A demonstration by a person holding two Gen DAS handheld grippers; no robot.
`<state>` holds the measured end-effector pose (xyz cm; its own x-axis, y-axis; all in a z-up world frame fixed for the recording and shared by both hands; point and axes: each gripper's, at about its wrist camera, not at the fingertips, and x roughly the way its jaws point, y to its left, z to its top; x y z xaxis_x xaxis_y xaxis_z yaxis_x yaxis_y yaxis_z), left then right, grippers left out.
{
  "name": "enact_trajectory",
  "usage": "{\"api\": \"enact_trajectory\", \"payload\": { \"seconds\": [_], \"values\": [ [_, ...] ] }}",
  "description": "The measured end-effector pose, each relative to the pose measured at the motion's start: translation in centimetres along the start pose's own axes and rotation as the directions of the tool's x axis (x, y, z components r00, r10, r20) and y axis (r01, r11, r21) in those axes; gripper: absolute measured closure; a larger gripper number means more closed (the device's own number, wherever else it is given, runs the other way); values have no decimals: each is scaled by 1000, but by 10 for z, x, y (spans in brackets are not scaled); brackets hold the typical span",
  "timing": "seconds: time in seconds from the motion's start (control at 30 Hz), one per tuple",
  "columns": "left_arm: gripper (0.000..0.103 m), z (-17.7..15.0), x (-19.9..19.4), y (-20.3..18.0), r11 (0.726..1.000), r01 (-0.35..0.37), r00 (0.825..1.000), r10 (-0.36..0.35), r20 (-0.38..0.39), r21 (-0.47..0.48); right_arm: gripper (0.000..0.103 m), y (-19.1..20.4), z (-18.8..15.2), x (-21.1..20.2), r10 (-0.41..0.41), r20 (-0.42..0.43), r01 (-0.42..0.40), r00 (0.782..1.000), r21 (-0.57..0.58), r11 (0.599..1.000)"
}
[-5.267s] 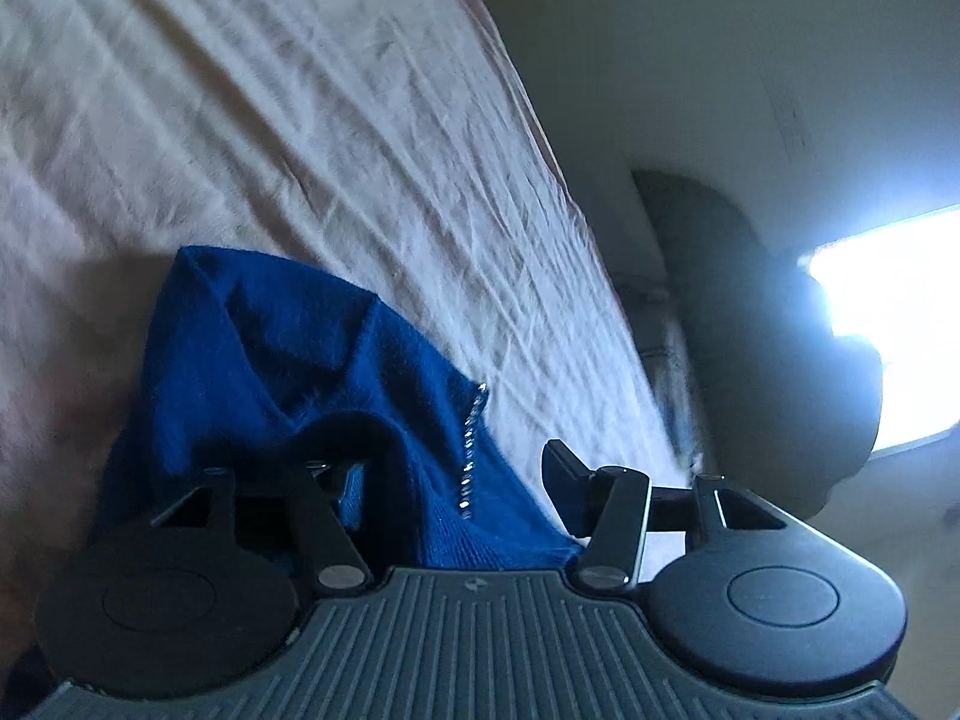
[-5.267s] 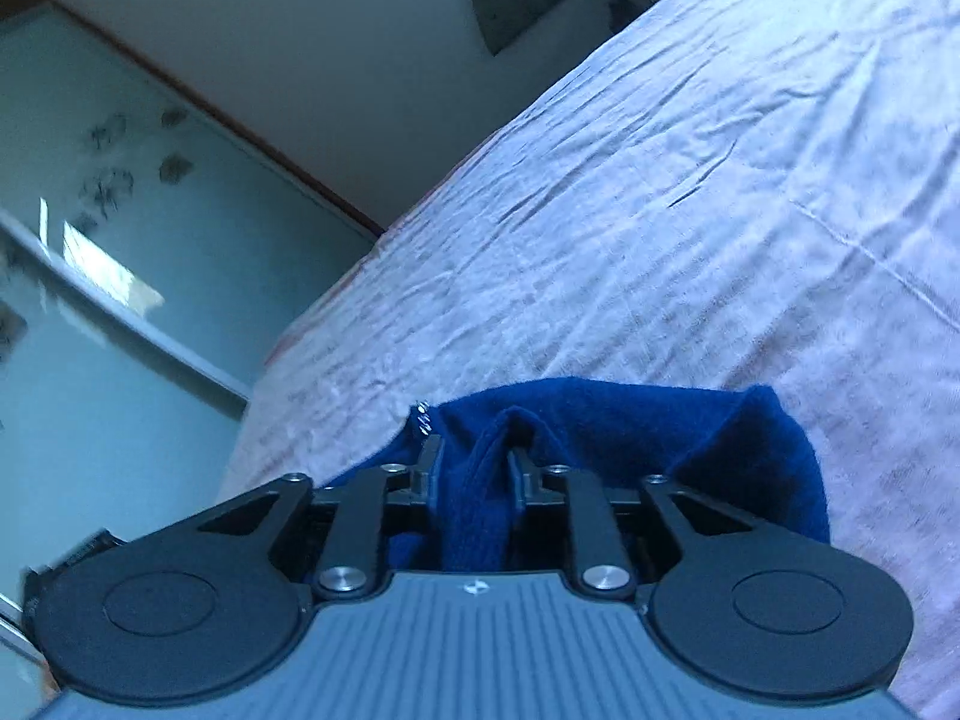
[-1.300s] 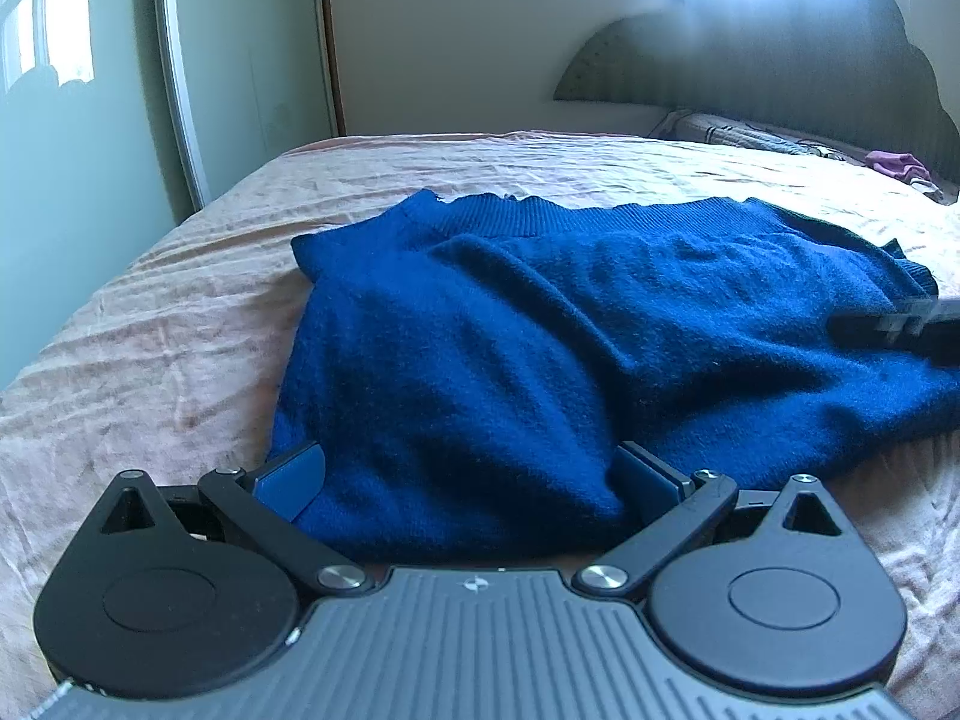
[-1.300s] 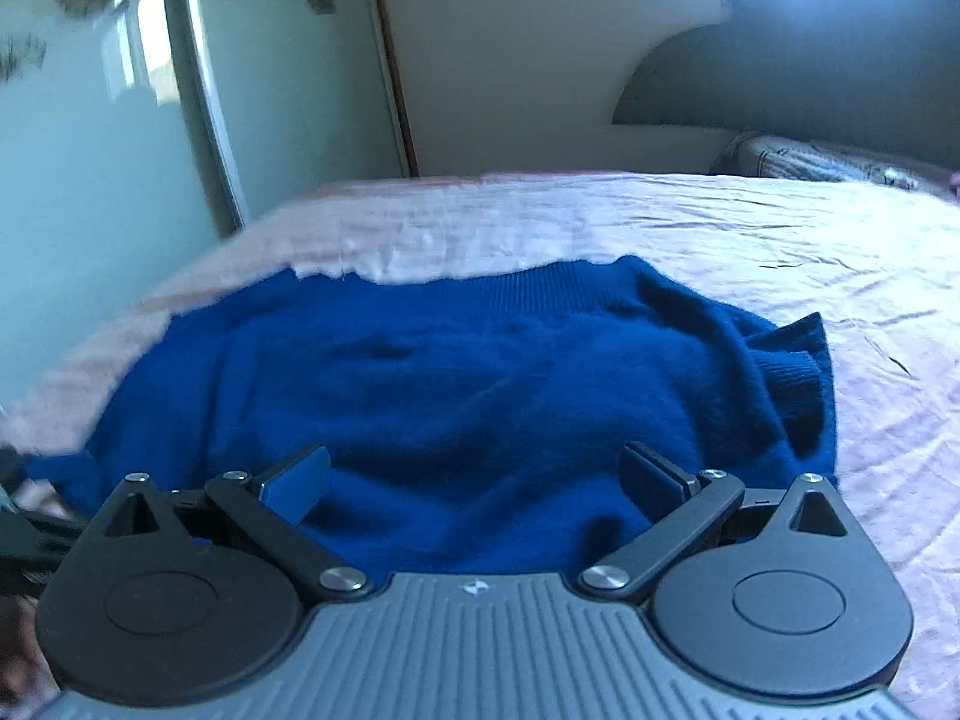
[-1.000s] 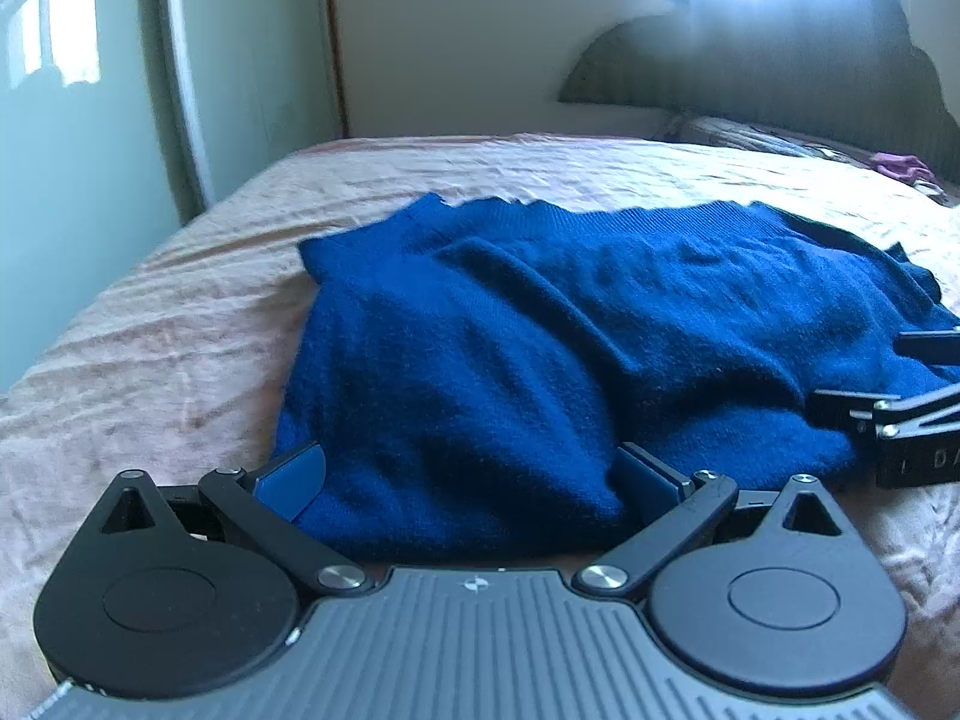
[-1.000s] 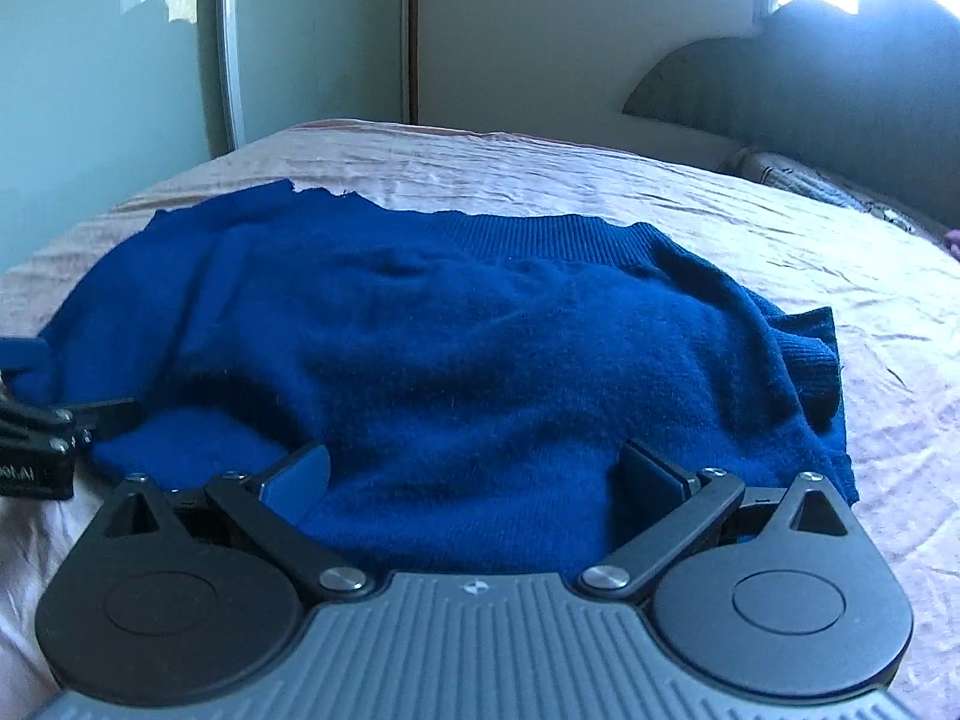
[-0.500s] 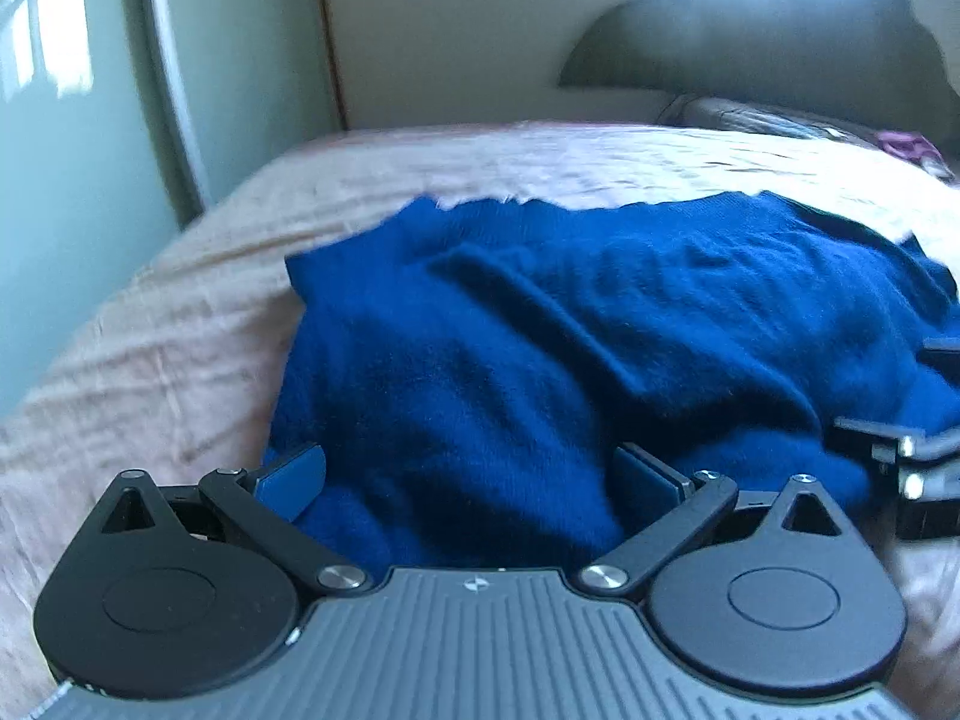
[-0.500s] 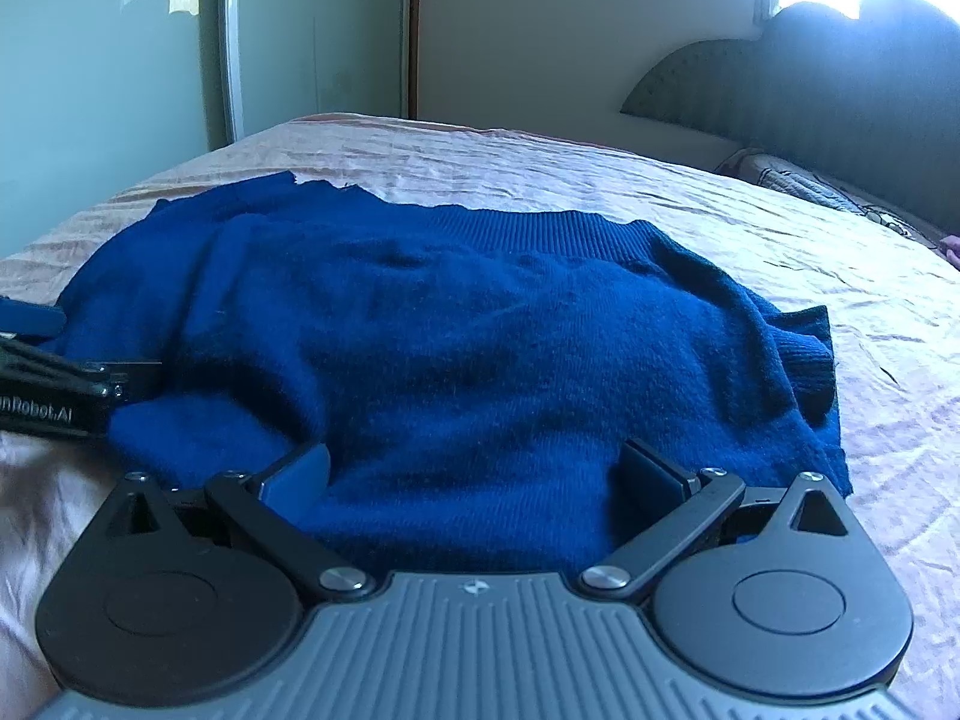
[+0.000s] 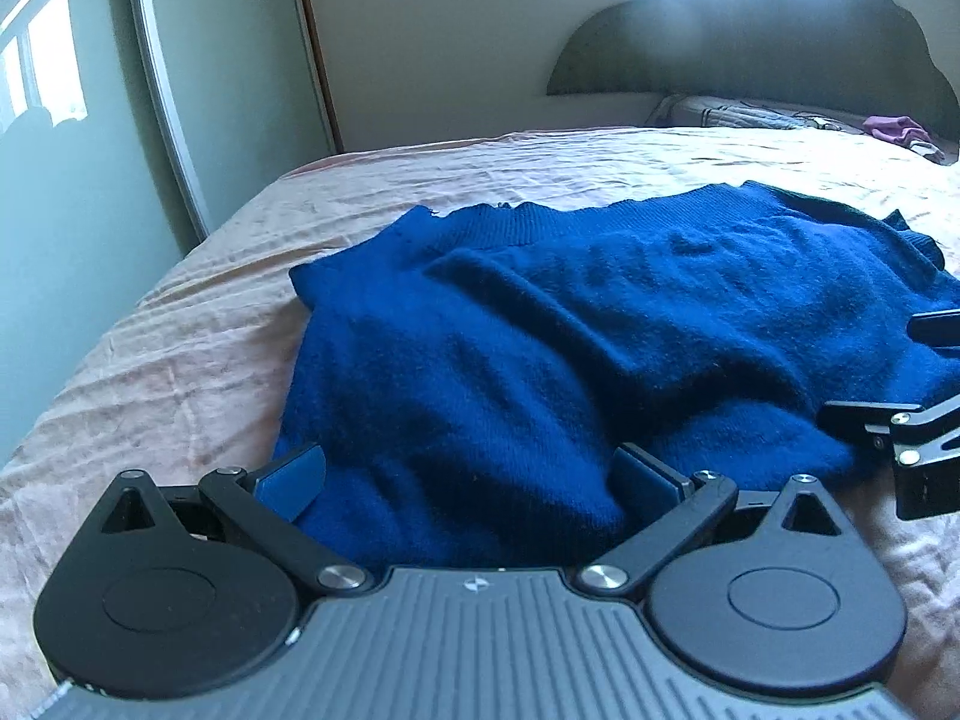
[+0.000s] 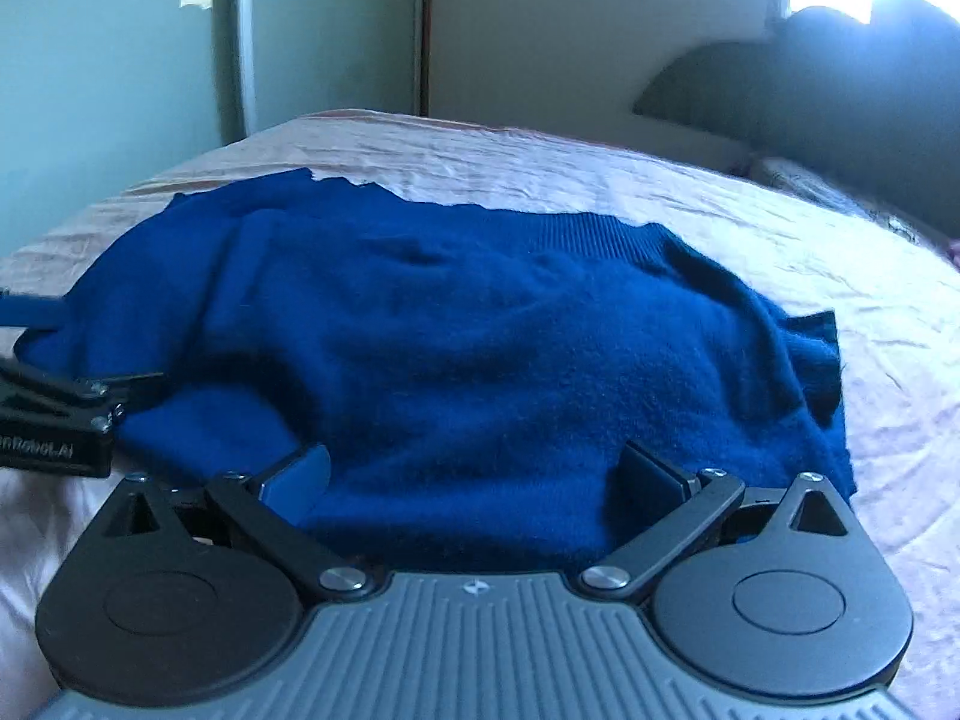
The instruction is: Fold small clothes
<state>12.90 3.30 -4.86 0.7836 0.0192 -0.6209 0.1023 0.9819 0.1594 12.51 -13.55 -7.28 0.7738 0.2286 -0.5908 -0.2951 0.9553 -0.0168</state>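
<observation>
A dark blue knitted sweater (image 9: 600, 324) lies spread and rumpled on the pink bedsheet (image 9: 168, 348); it also shows in the right wrist view (image 10: 480, 348). My left gripper (image 9: 468, 474) is open at the sweater's near left edge, its jaws wide apart with cloth between them. My right gripper (image 10: 474, 471) is open at the near right edge, cloth between its jaws too. The right gripper's fingers (image 9: 870, 420) show at the right edge of the left wrist view. The left gripper's fingers (image 10: 90, 390) show at the left edge of the right wrist view.
A dark headboard (image 9: 750, 48) stands at the far end of the bed, with a patterned pillow (image 9: 750, 114) and a purple item (image 9: 894, 129) below it. A mirrored wardrobe door (image 9: 90, 90) runs along the left side. The sheet's left edge drops off beside it.
Five seconds ago both grippers held the sweater up, the right one shut on it. Now it lies spread on the bed and both grippers are open. In the last second little has moved.
</observation>
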Motion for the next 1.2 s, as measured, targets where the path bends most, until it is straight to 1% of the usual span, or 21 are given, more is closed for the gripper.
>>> {"api": "enact_trajectory", "payload": {
  "seconds": [0.07,0.2,0.27,0.33,0.4,0.53,0.6,0.67,0.77,1.03,1.1,1.2],
  "values": [
    [0,0,1,0,1000,3,1000,-3,-3,-1,0,-3,4,-2,19,-16,-19,1000,17,1000],
    [0,-2,1,-1,1000,-4,1000,4,3,-5,0,-10,5,-4,58,-9,-57,998,75,996],
    [0,-2,0,-3,1000,-12,1000,12,7,4,0,-8,2,-1,42,-22,-40,999,57,998],
    [0,-2,-1,-4,1000,-19,1000,19,10,11,0,-3,-1,-3,21,-17,-20,1000,20,1000],
    [0,-2,-2,-5,1000,-25,1000,24,10,12,0,-1,1,-7,10,-7,-10,1000,25,1000],
    [0,0,-3,-4,1000,-22,1000,22,5,2,0,2,6,-16,25,25,-25,999,17,1000],
    [0,0,-3,-2,1000,-19,1000,19,0,-4,0,2,4,-13,13,11,-13,1000,10,1000],
    [0,-1,-2,-2,1000,-16,1000,16,-3,-9,0,1,2,-4,10,-21,-10,1000,14,1000],
    [0,-2,-3,-2,1000,-14,1000,14,-2,-10,0,0,-2,-5,16,-12,-16,1000,15,1000],
    [0,-2,-3,-1,1000,-8,1000,8,-6,-14,0,3,-1,-5,2,-12,-3,1000,-7,1000],
    [0,-1,-6,1,1000,-3,1000,3,-5,-14,0,6,2,-10,-14,6,15,1000,-11,1000],
    [0,3,-11,9,1000,-3,1000,3,3,-7,0,15,8,-22,-41,73,46,996,-63,997]
  ]
}}
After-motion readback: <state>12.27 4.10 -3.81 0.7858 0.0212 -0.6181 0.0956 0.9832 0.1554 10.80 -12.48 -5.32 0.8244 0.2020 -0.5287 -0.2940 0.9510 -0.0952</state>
